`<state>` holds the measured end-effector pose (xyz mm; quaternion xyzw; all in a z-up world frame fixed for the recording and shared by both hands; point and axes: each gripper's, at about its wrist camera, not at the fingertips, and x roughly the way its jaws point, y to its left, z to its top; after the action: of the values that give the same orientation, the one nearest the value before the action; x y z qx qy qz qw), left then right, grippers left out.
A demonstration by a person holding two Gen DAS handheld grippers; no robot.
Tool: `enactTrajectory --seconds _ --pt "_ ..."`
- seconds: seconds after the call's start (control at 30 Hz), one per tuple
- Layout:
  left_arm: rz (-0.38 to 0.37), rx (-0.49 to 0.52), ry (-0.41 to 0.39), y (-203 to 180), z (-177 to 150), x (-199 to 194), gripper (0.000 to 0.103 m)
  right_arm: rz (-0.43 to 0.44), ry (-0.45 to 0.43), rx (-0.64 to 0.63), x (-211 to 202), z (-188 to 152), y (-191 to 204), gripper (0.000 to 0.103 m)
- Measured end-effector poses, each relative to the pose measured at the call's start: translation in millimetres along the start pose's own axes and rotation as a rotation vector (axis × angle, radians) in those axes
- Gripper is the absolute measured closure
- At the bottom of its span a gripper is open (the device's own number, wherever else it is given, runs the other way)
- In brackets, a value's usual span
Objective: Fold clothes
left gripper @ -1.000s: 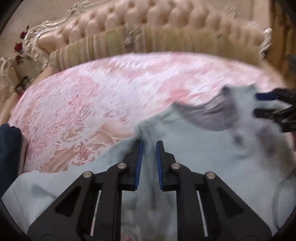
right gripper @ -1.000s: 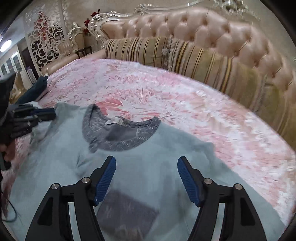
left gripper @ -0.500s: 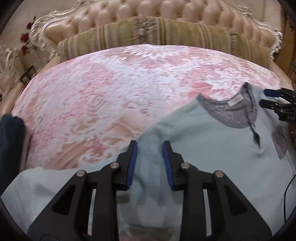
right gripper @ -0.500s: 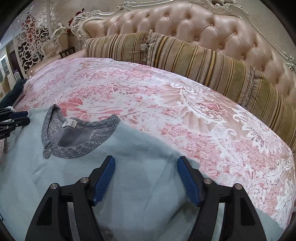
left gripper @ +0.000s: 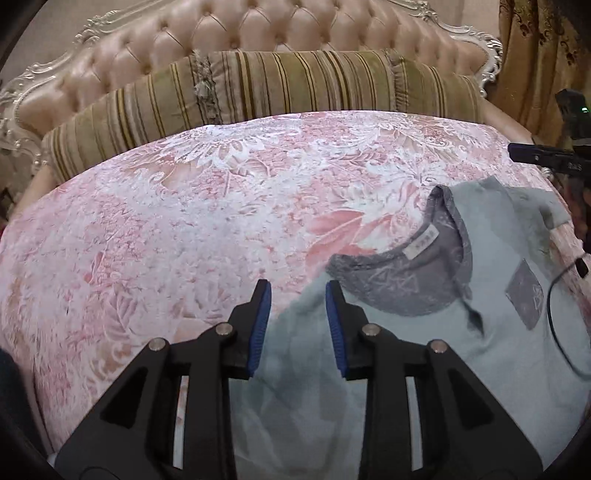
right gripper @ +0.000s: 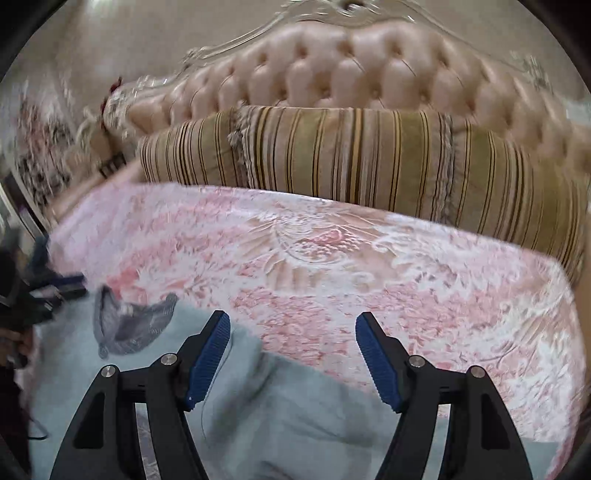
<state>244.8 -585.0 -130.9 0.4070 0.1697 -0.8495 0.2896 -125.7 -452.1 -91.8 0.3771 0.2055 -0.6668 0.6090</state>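
A light blue-grey shirt (left gripper: 461,362) lies face up on the pink floral bedspread (left gripper: 184,229), with its grey collar (left gripper: 399,288), white label (left gripper: 421,242) and grey chest pocket (left gripper: 524,291) showing. My left gripper (left gripper: 297,325) is open over the shirt's near shoulder, fabric lying below the gap. In the right wrist view, my right gripper (right gripper: 291,354) stands wide open above the shirt's (right gripper: 295,417) other shoulder edge, holding nothing. The collar (right gripper: 129,325) is off to its left, and the left gripper (right gripper: 62,286) is blurred at the left edge. The right gripper (left gripper: 535,155) also shows at the far right.
Striped bolster pillows (left gripper: 277,85) lean on a tufted pink headboard (left gripper: 258,33) at the back. A gold curtain (left gripper: 535,55) hangs at the right. A thin black cable (left gripper: 561,321) crosses the shirt's right side. Dark cloth (left gripper: 11,387) lies at the left edge.
My left gripper opened wider and the shirt dropped flat onto the bed. The right gripper, open throughout, swung rightward, so the collar now sits farther left in its view.
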Motion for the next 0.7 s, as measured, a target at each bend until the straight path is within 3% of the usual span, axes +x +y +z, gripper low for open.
enactTrajectory --seconds 0.17,0.37,0.47,0.63,0.7 --pt "-0.141 0.053 -0.020 15.1 1.2 -5.2 0.069 0.042 0.060 -0.061 18.2 9.9 13.3 0.032" --pt "-0.217 0.067 -0.010 4.6 1.4 11.9 0.069 0.132 0.132 -0.252 53.1 19.2 71.7 0.032" --pt "-0.178 0.056 0.013 -1.0 4.6 24.3 0.069 0.169 0.157 -0.265 70.4 21.9 80.3 0.032" --pt "-0.190 0.061 0.042 -10.2 6.1 33.4 0.070 0.177 0.159 -0.316 80.5 16.9 84.3 0.032" --pt "-0.186 0.062 0.055 -11.1 6.5 32.5 0.083 0.193 0.141 -0.303 80.9 18.3 83.0 0.032"
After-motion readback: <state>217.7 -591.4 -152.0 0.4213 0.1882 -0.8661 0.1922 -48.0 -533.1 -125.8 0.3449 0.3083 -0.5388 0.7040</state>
